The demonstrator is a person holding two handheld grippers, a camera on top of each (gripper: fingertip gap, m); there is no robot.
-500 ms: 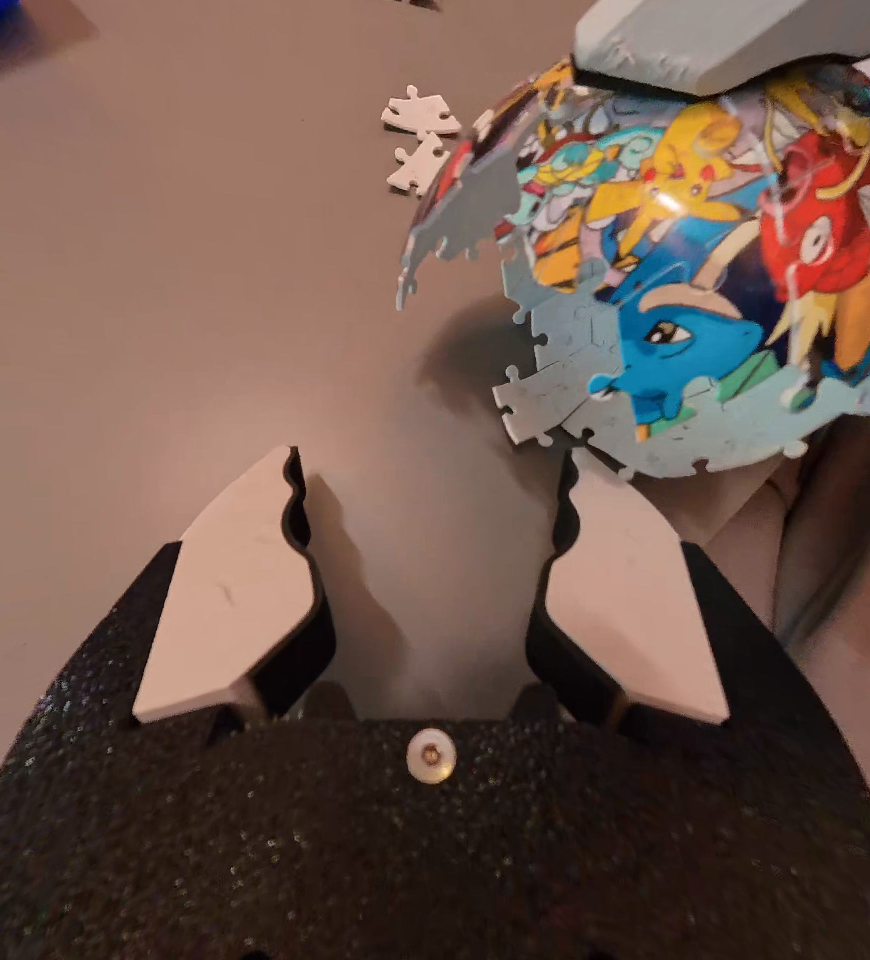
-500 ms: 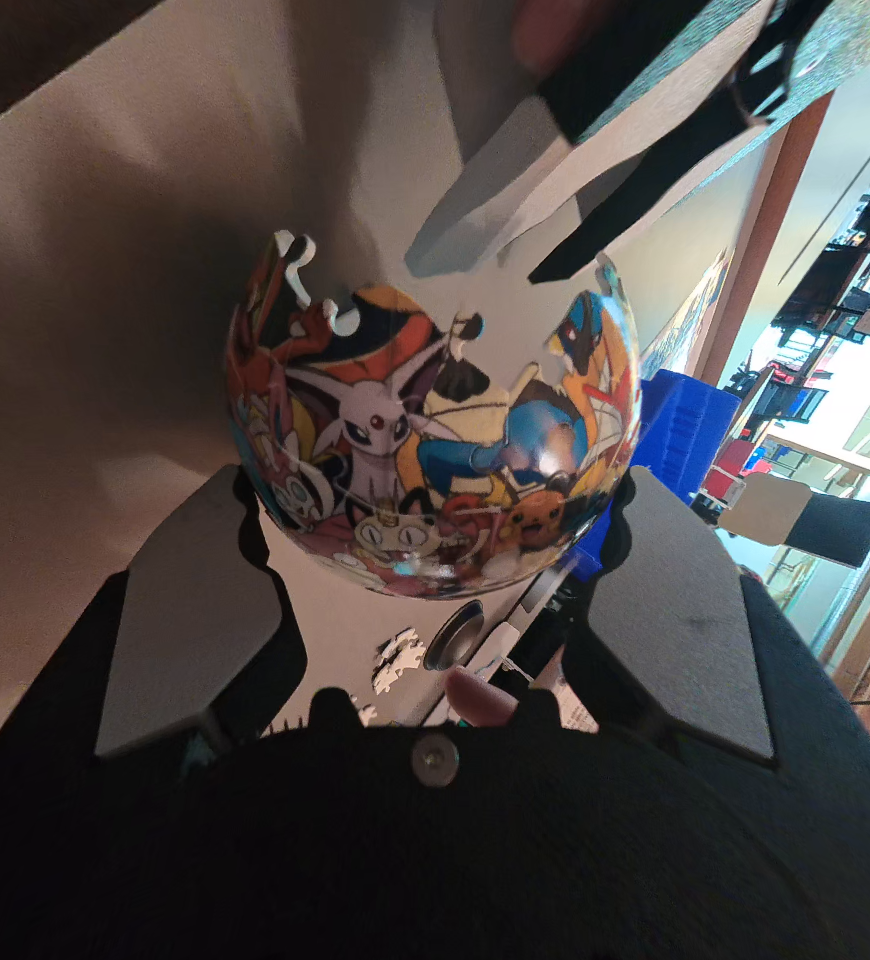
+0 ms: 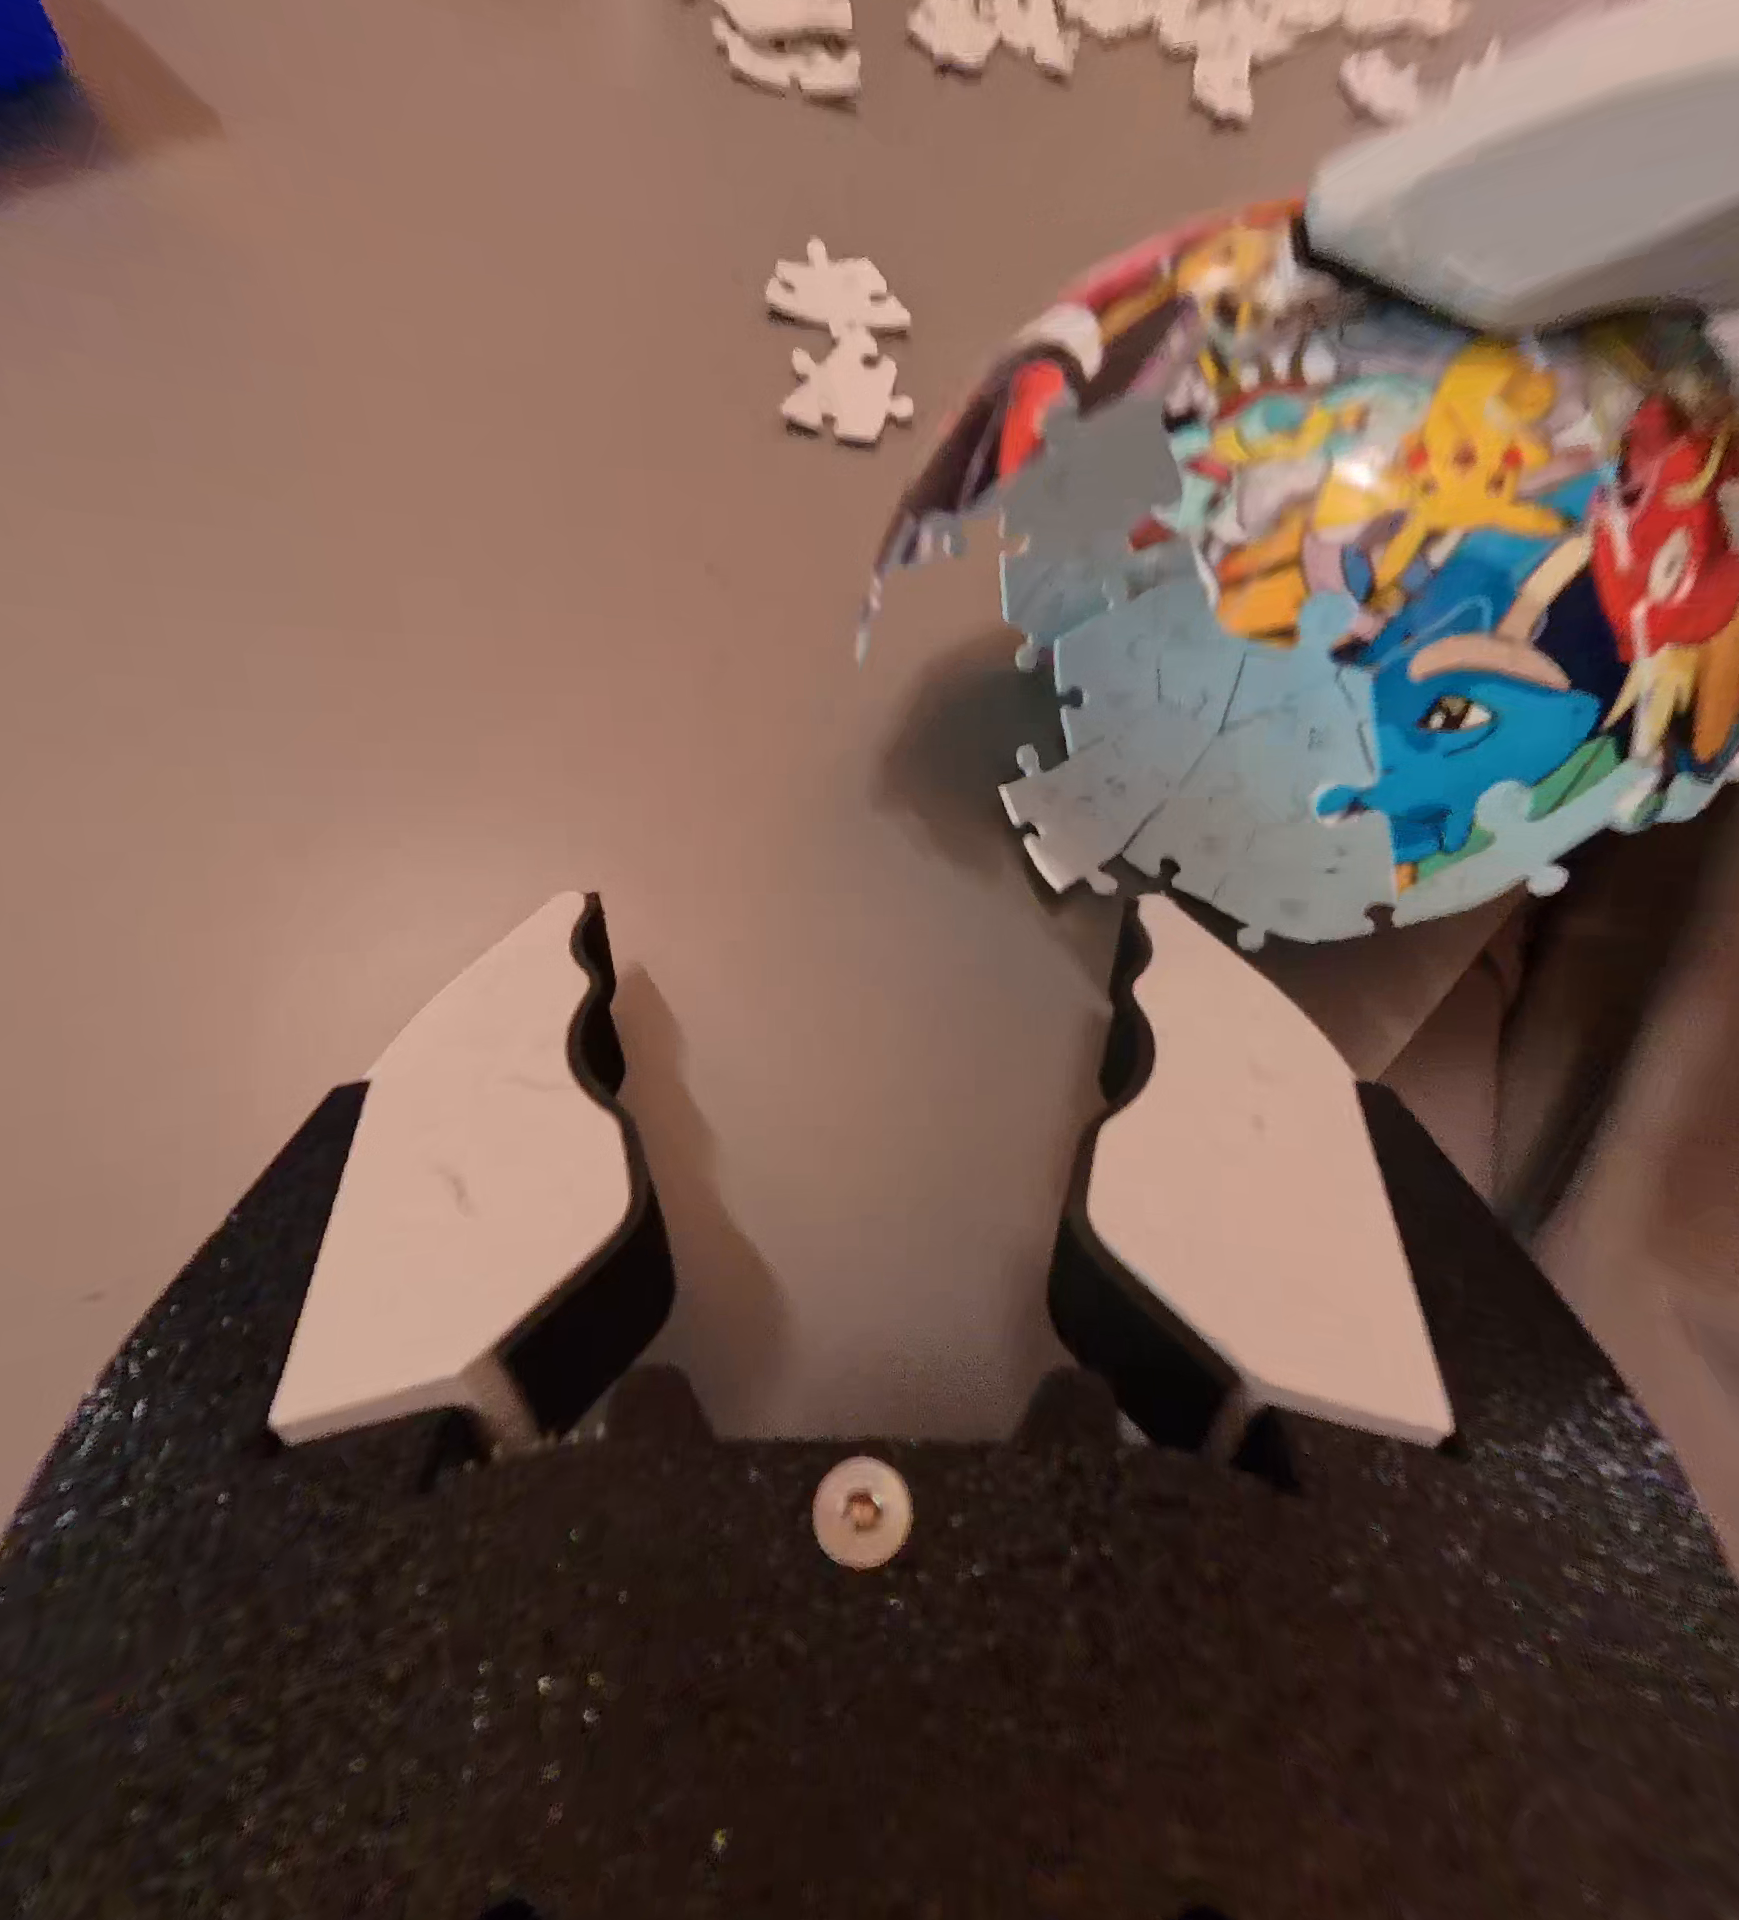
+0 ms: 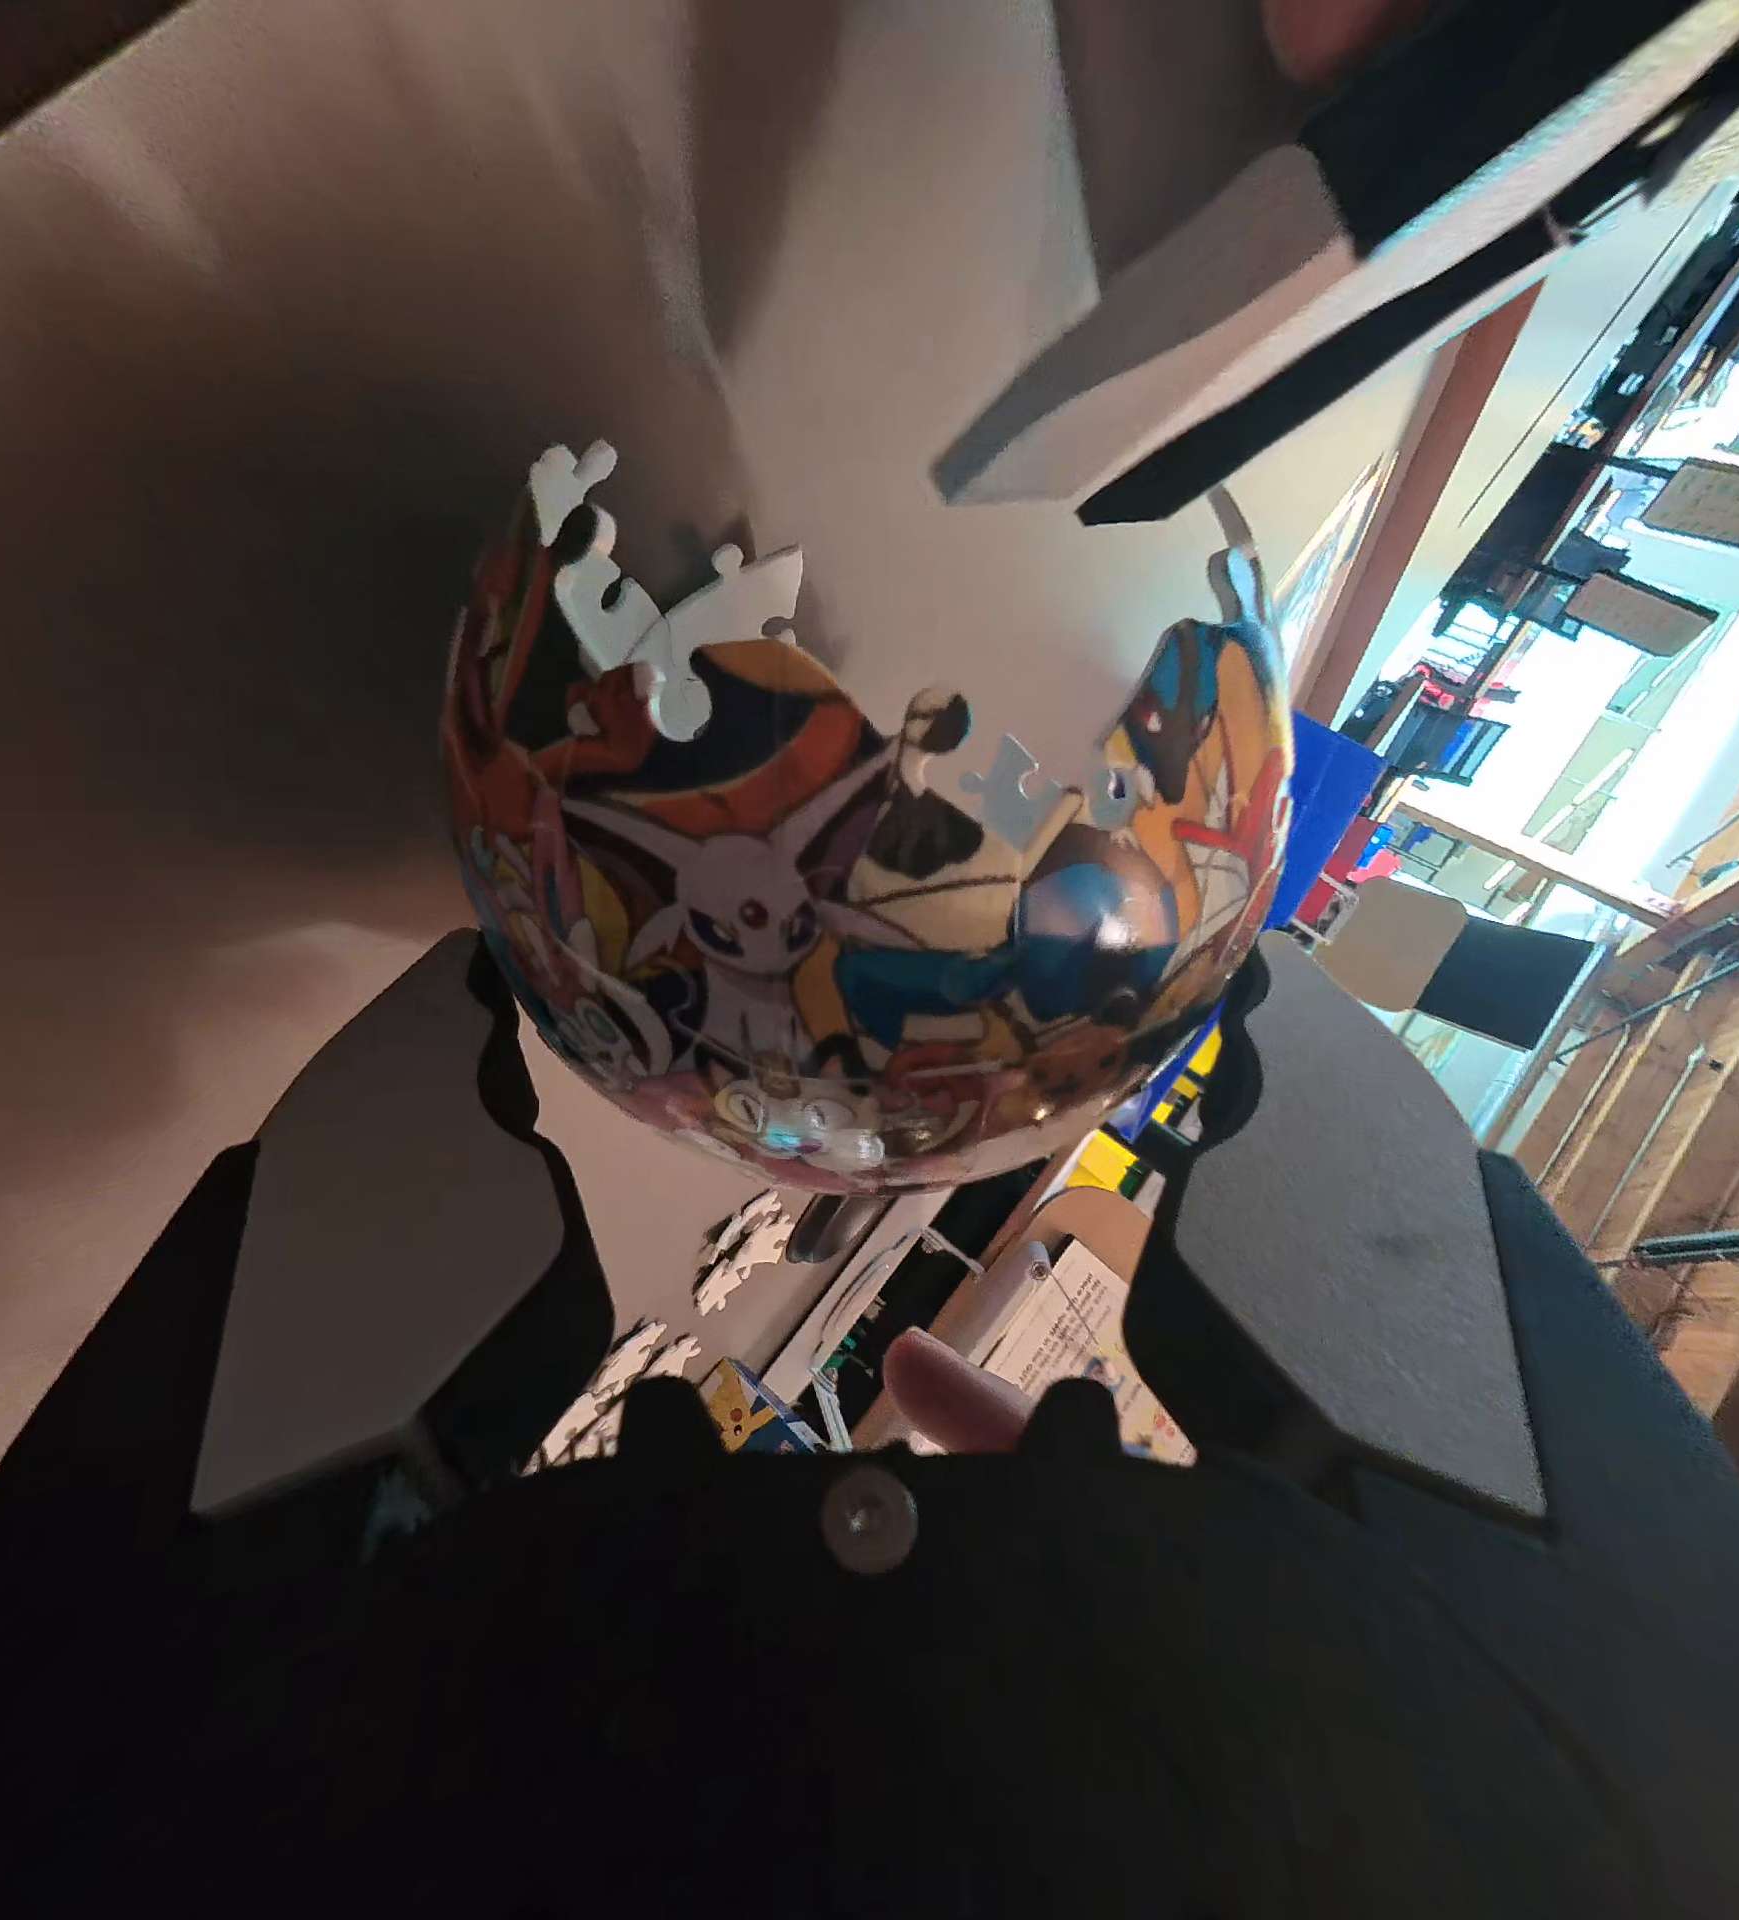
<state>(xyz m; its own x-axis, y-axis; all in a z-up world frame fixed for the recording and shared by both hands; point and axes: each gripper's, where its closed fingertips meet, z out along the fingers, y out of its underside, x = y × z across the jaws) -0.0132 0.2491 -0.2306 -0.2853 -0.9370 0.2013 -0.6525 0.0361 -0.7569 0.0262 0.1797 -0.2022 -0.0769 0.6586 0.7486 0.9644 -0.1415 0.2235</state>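
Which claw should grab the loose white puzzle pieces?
Probably the left gripper: open, empty, with loose pieces on the table ahead. The right gripper is clamped on the puzzle ball.

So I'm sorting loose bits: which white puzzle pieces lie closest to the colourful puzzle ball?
The joined pair of white puzzle pieces lying alone left of the colourful cartoon puzzle ball; the other white pieces are scattered farther away.

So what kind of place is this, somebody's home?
More likely a workshop or lab than a home, though I can't be sure. Behind the puzzle ball are blue bins, long worktables and exposed wooden framing.
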